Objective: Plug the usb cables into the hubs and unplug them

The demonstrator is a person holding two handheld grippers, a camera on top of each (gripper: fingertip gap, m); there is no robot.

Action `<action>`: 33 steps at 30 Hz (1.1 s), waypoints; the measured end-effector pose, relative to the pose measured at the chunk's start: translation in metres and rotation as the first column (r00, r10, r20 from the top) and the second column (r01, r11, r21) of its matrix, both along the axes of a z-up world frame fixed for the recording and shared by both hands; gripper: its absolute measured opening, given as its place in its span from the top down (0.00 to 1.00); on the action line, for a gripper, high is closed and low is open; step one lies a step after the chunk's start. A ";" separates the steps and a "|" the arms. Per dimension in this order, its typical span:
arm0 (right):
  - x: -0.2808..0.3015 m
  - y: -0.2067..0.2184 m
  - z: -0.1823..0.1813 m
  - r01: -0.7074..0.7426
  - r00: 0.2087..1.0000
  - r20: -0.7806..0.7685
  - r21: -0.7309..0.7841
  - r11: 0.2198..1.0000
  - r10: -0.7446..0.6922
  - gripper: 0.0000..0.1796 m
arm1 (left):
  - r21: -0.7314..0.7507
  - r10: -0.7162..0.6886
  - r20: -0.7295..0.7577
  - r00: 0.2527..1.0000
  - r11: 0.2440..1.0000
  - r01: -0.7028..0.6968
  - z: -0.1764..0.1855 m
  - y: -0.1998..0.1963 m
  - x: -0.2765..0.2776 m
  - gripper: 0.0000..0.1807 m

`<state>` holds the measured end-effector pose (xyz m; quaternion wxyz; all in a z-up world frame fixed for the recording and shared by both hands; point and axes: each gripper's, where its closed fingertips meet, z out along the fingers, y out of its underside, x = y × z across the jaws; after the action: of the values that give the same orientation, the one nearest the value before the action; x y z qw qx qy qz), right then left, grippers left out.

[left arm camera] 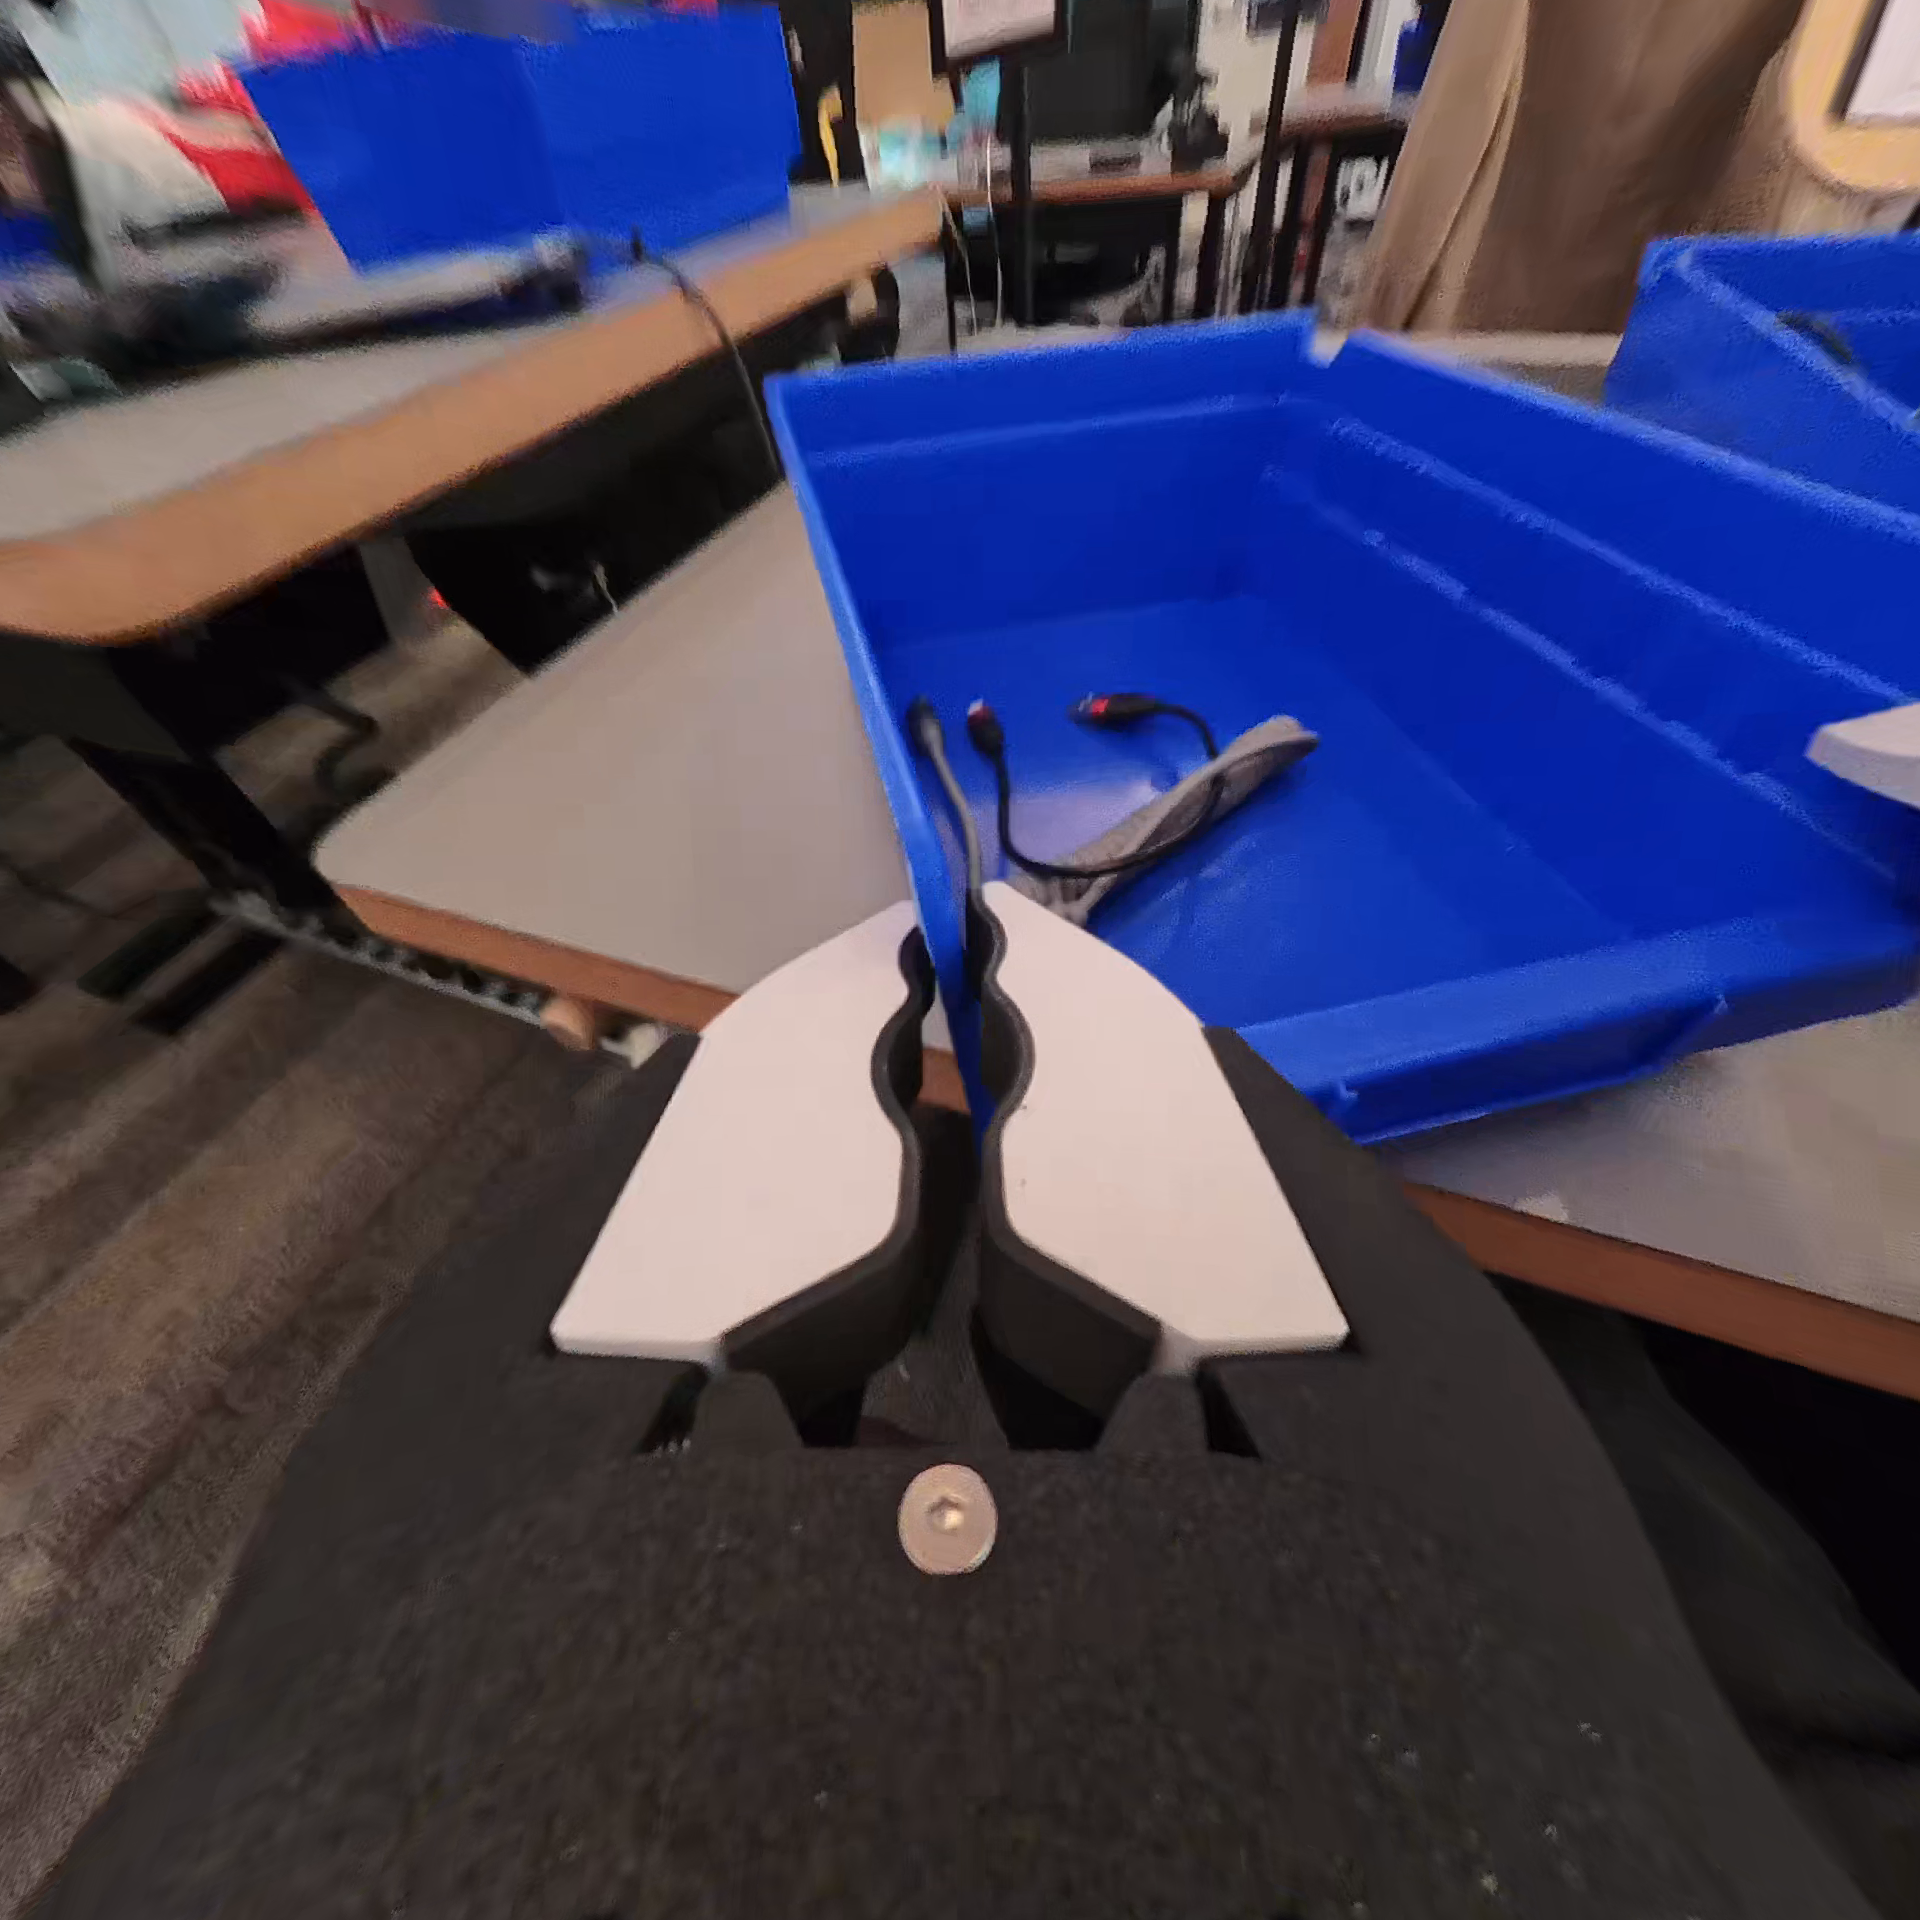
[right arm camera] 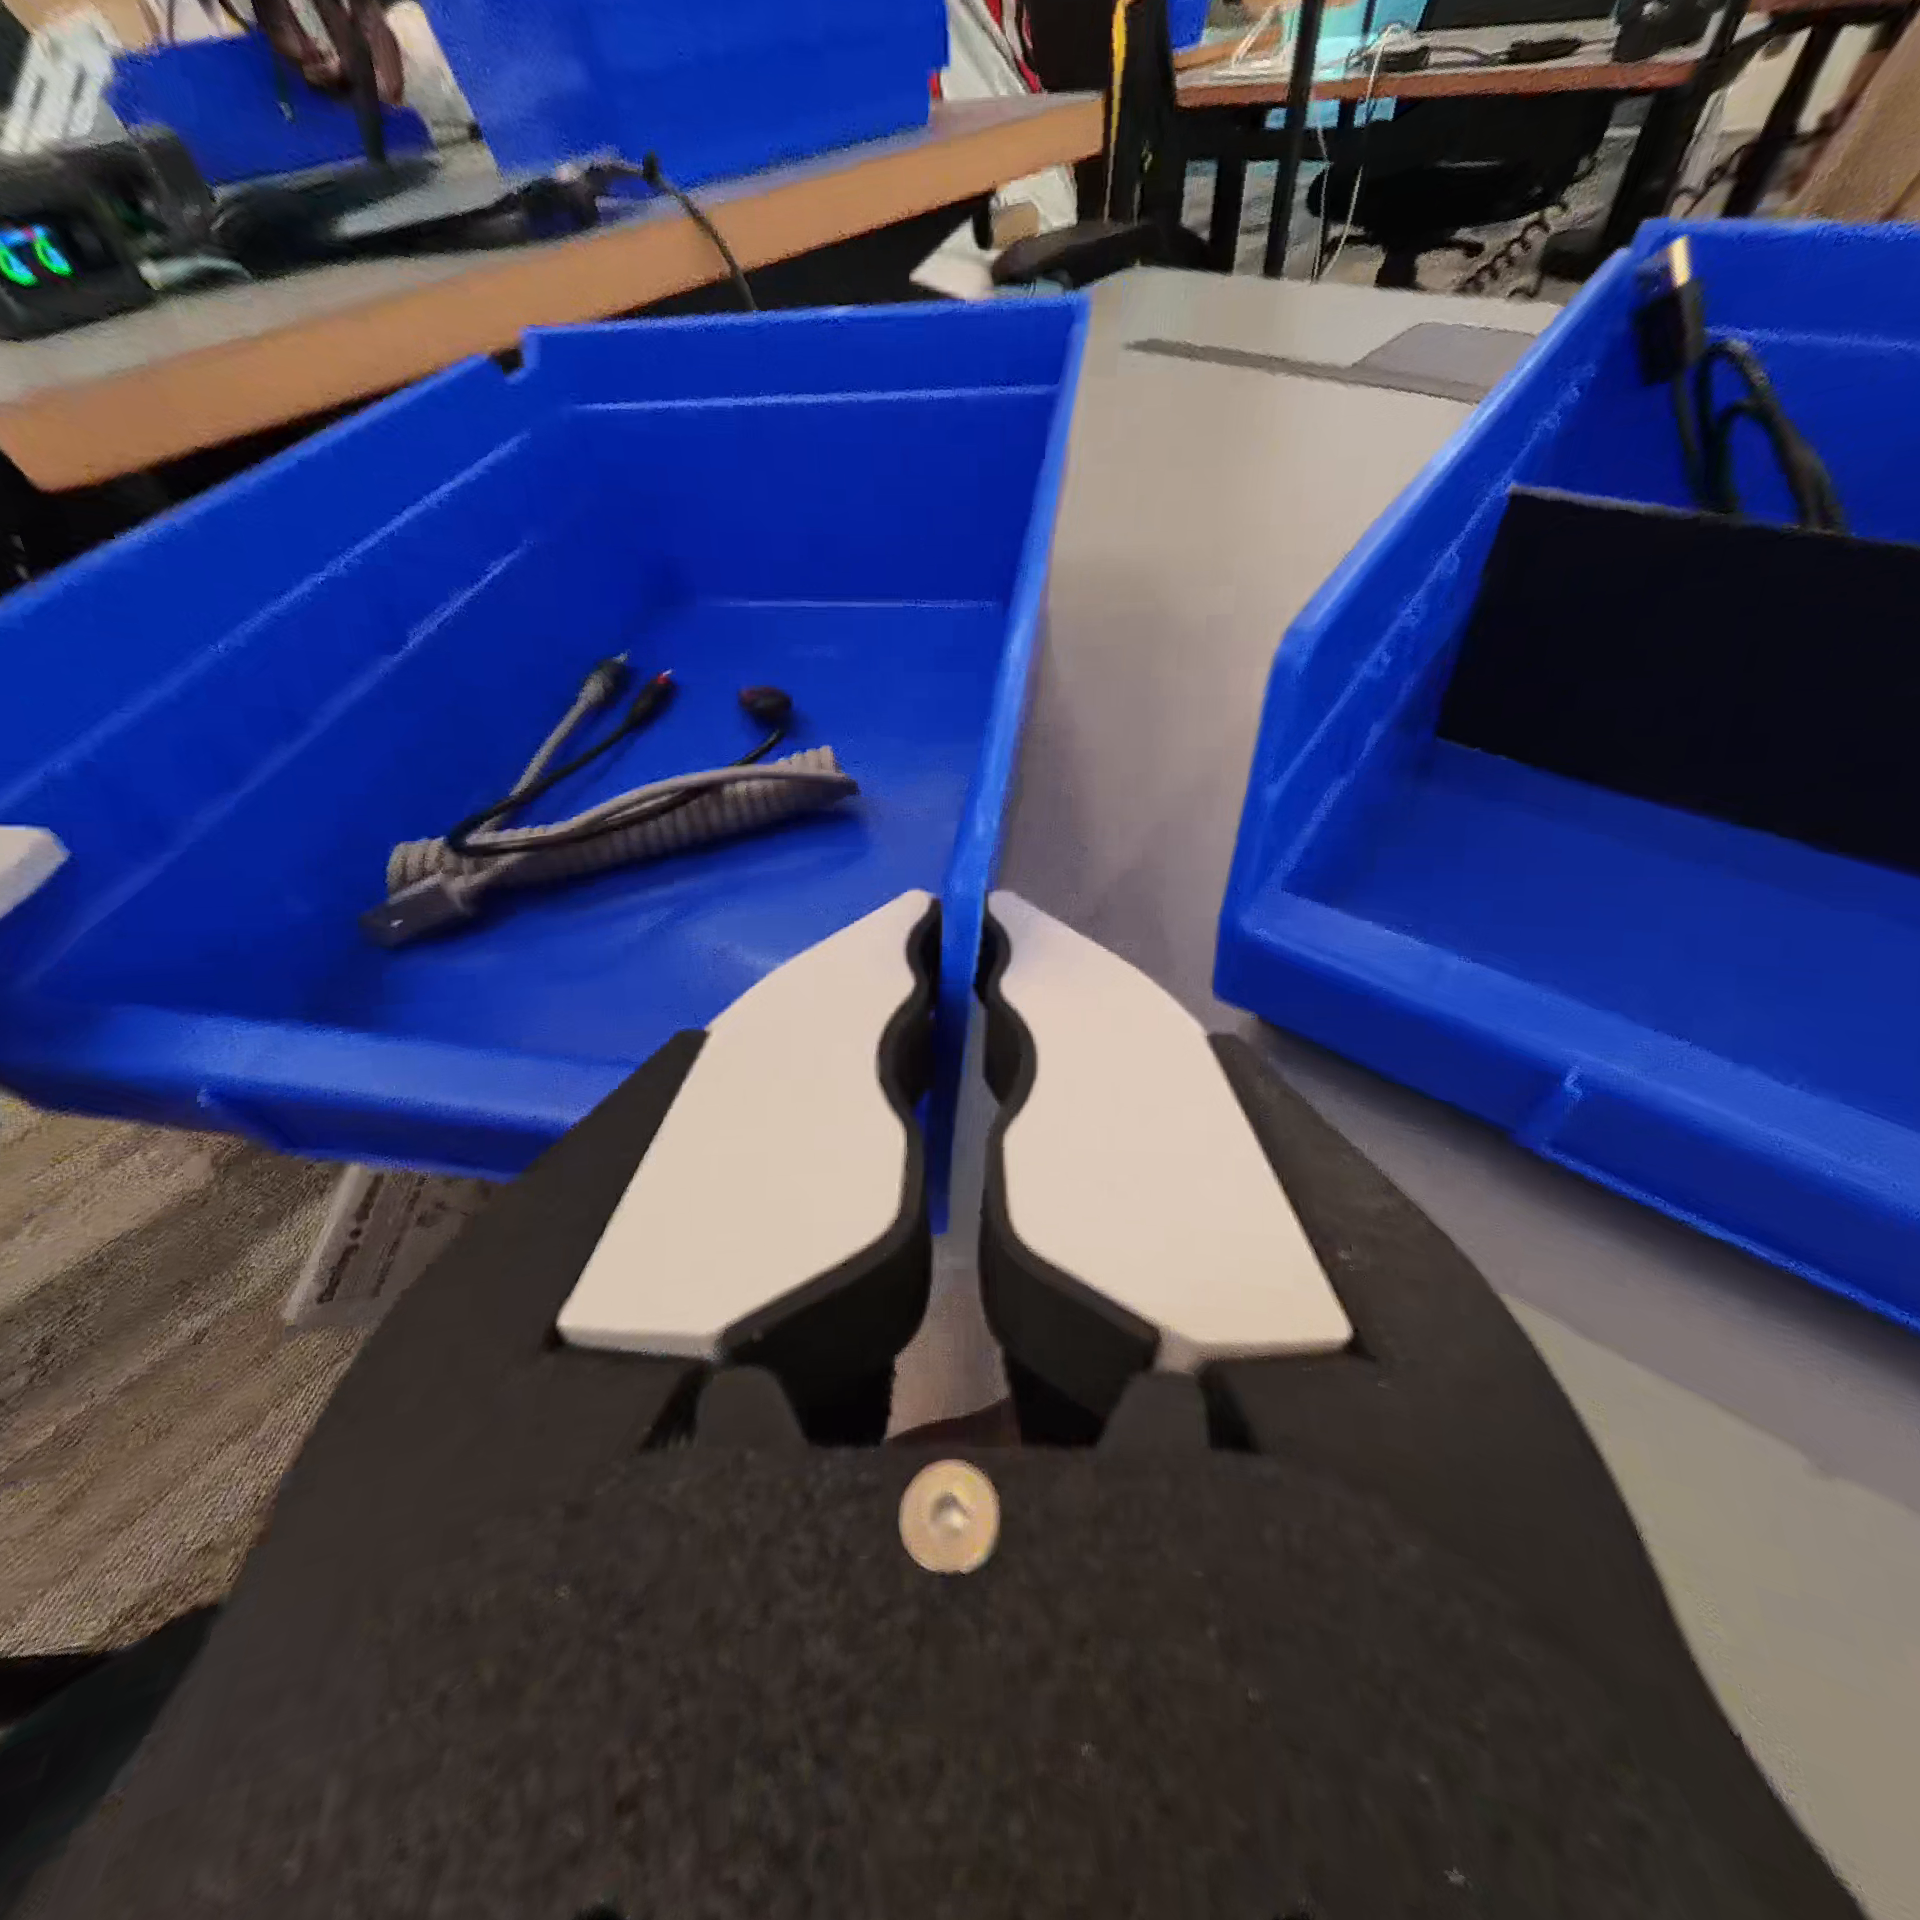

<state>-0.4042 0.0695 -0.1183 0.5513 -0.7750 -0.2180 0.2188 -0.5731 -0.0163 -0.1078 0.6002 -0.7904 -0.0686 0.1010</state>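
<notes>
1. So, grey table (right arm camera: 1195, 520) carries two blue bins; the big bin (left arm camera: 1455, 582) sits at the near edge, a second bin (right arm camera: 1455, 935) just beside it on the right.
2. Big bin is pinched on both side walls; left gripper (left arm camera: 958, 925) clamped on its left wall, right gripper (right arm camera: 964, 914) clamped on its right wall; jaws nearly together with only the wall between.
3. Coiled grey cable bundle (right arm camera: 623, 821) lies on the big bin's floor, black plug ends loose, nothing plugged in.
4. Second bin holds a black cable (right arm camera: 1756, 436) with a plug at the rim; no hub clearly visible.
5. Step looks like positioning the bin; plugging not started; next calls for letting go and picking a plug.
</notes>
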 end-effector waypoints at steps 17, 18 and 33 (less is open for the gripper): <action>0.274 0.003 0.196 0.454 0.891 -0.173 0.344 0.822 -0.420 0.98 | 0.349 -0.389 -0.138 0.911 0.841 0.413 0.179 0.077 0.252 0.97; 0.307 0.003 0.198 0.496 0.868 -0.168 0.335 0.801 -0.468 0.99 | 0.341 -0.437 -0.134 0.889 0.822 0.456 0.179 0.087 0.284 0.97; 0.615 0.021 0.051 0.721 0.692 -0.010 -0.013 0.692 -0.722 0.98 | 0.071 -0.678 0.021 0.735 0.734 0.675 0.044 0.155 0.598 0.98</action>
<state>0.2106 0.0906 -0.0677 0.5911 -0.7992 0.1083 -0.0085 0.0247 0.1391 -0.0634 0.6170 -0.7455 0.2067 -0.1441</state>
